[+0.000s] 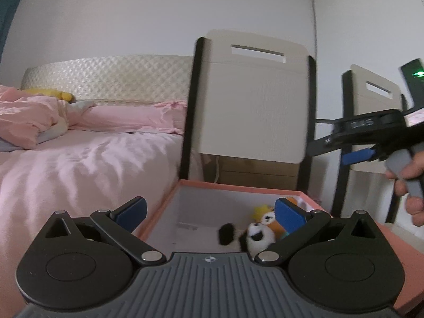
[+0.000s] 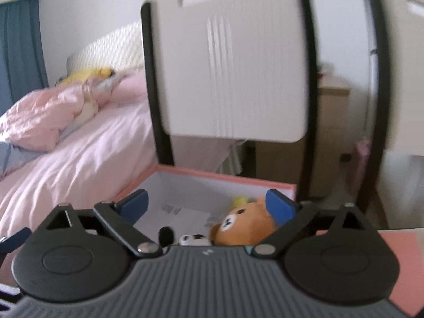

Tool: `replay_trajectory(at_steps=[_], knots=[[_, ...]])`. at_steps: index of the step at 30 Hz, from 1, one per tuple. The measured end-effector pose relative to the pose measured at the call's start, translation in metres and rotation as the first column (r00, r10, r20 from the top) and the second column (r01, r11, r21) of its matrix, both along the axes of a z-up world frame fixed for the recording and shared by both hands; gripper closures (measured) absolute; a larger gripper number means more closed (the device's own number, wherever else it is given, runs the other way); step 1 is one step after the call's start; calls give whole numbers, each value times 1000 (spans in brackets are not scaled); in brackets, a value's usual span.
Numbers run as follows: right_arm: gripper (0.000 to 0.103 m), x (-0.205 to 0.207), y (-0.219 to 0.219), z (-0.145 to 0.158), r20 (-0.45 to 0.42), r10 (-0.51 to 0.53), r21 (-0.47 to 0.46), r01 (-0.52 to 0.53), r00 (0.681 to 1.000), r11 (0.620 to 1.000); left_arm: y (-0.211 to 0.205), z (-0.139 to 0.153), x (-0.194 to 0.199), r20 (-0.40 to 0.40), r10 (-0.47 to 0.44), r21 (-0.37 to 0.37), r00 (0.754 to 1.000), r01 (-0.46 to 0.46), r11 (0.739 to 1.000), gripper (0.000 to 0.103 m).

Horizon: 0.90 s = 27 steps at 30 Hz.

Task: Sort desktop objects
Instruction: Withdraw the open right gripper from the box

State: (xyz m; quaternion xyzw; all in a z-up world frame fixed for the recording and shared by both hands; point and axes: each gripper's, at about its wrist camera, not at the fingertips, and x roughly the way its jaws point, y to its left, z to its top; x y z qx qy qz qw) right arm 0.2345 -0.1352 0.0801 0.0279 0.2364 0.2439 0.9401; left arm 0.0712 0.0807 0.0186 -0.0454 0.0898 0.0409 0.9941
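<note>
Toys lie together in the pink box (image 1: 239, 186): a panda toy (image 1: 258, 237) and a brown bear toy (image 2: 245, 225), both at its right end. My left hand-held gripper (image 1: 210, 212) hovers over the box with its blue pads spread wide, holding nothing. My right hand-held gripper (image 2: 209, 206) is likewise spread and empty above the same box. Behind it stands a chair (image 1: 254, 106), with the bed (image 1: 79, 159) to the left.
</note>
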Motion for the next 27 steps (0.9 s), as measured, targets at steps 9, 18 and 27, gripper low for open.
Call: replay_trajectory(at_steps=[9, 18, 27], knots=[[1, -56, -86, -18, 64, -97, 88, 91, 993, 992, -28, -7, -3, 4, -36, 32, 999, 35, 999, 0], [0, -76, -148, -59, 118, -171, 84, 162, 978, 983, -44, -14, -1, -12, -41, 79, 999, 42, 996, 0], [0, -99, -161, -86, 248, -181, 20, 182, 952, 983, -56, -20, 0, -30, -60, 113, 998, 63, 992, 0]])
